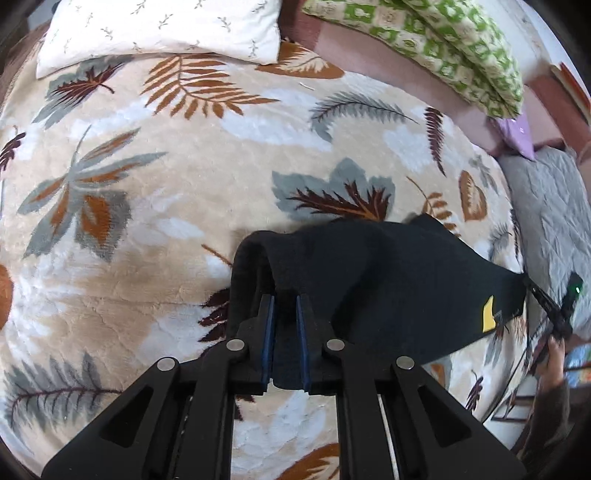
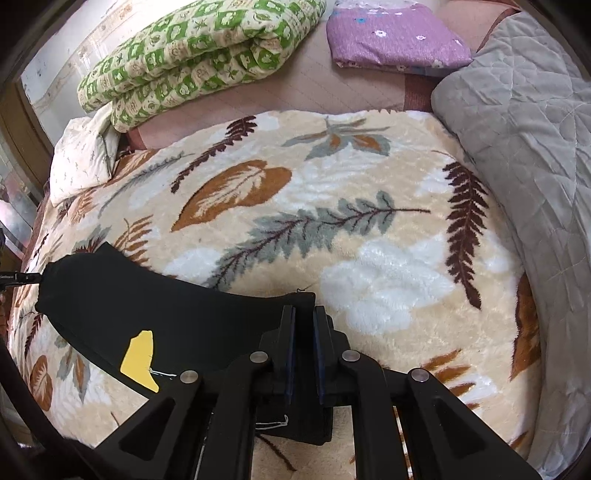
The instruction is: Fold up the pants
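Observation:
The black pants (image 1: 388, 280) with a yellow patch (image 1: 489, 314) hang stretched between my two grippers above the leaf-patterned blanket (image 1: 166, 206). My left gripper (image 1: 285, 306) is shut on one end of the pants. My right gripper (image 2: 303, 317) is shut on the other end; the pants (image 2: 166, 310) run off to the left in that view, with the yellow patch (image 2: 140, 358) facing the camera. The right gripper also shows in the left wrist view (image 1: 532, 286) at the far right, pinching the cloth's edge.
A white pillow (image 1: 159, 29) and a green patterned quilt (image 2: 199, 51) lie at the head of the bed. A folded purple cloth (image 2: 395, 37) and a grey quilted cover (image 2: 524, 129) lie along the right side. The blanket (image 2: 332, 221) covers the bed.

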Demonstrator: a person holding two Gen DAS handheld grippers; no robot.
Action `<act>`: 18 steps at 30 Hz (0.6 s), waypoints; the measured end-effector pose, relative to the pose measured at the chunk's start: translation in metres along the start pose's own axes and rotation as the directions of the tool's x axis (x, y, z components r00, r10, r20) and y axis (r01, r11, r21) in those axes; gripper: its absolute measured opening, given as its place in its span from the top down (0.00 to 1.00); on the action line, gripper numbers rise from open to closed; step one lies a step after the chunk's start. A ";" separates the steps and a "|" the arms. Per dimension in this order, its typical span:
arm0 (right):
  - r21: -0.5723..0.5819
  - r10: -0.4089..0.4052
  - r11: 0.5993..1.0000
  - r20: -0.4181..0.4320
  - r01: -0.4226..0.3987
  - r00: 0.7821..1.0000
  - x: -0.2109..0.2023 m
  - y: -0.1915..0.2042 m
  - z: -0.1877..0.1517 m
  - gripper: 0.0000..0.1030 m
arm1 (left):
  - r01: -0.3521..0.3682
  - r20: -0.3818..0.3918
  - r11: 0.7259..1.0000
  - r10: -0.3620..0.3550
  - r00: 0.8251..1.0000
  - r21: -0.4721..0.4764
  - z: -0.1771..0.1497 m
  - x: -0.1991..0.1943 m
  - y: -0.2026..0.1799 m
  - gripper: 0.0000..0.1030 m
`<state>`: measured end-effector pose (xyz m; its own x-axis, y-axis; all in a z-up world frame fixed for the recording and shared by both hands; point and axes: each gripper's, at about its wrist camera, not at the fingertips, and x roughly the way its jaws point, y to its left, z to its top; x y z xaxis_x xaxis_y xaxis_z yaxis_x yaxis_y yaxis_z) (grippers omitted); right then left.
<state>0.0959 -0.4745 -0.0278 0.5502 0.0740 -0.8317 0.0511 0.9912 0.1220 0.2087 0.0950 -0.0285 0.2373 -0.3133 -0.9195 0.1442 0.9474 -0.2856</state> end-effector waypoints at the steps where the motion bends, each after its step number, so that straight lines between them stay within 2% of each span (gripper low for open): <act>1: 0.003 0.000 1.000 -0.002 0.000 1.000 0.001 -0.001 0.000 0.92 | 0.020 0.002 1.000 -0.020 1.000 -0.008 0.000 0.000 0.002 0.90; 2: 0.004 -0.001 1.000 -0.003 0.001 1.000 0.001 -0.001 0.000 0.92 | 0.072 0.000 0.997 -0.072 0.997 -0.018 -0.001 0.001 0.005 0.88; 3: 0.005 -0.001 1.000 -0.003 0.001 1.000 0.001 -0.001 0.000 0.92 | 0.128 -0.007 0.991 -0.128 0.992 -0.029 -0.001 0.004 0.008 0.81; 4: 0.003 0.000 1.000 -0.005 0.000 1.000 0.001 -0.001 0.000 0.92 | 0.152 -0.005 0.988 -0.152 0.988 -0.038 -0.002 0.005 0.009 0.74; 6: 0.001 -0.003 1.000 -0.008 0.003 1.000 0.002 -0.001 0.000 0.92 | 0.174 -0.002 0.984 -0.174 0.985 -0.039 0.000 0.011 0.008 0.68; 11: 0.010 -0.008 1.000 -0.019 0.008 1.000 0.002 0.001 0.000 0.91 | 0.178 -0.036 0.984 -0.179 0.983 -0.024 0.004 0.027 0.002 0.67; 12: 0.009 -0.010 1.000 -0.021 0.010 1.000 0.002 0.001 0.000 0.91 | 0.167 -0.036 0.986 -0.167 0.985 -0.014 0.004 0.028 0.000 0.67; 13: 0.009 -0.012 1.000 -0.023 0.012 1.000 0.002 0.001 -0.001 0.91 | 0.156 -0.029 0.988 -0.156 0.987 -0.012 0.003 0.027 -0.001 0.72; 15: 0.008 -0.020 1.000 -0.026 0.020 0.999 0.002 0.001 -0.001 0.91 | 0.117 0.005 0.993 -0.117 0.993 -0.020 0.004 0.022 -0.003 0.87; 18: 0.012 -0.027 1.000 -0.025 0.028 0.999 0.004 0.001 -0.002 0.91 | 0.078 0.016 0.994 -0.077 0.997 -0.073 0.005 0.019 0.004 0.90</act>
<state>0.0965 -0.4727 -0.0319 0.5273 0.0497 -0.8482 0.0762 0.9915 0.1055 0.2185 0.0926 -0.0455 0.2410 -0.3865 -0.8903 0.0913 0.9223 -0.3756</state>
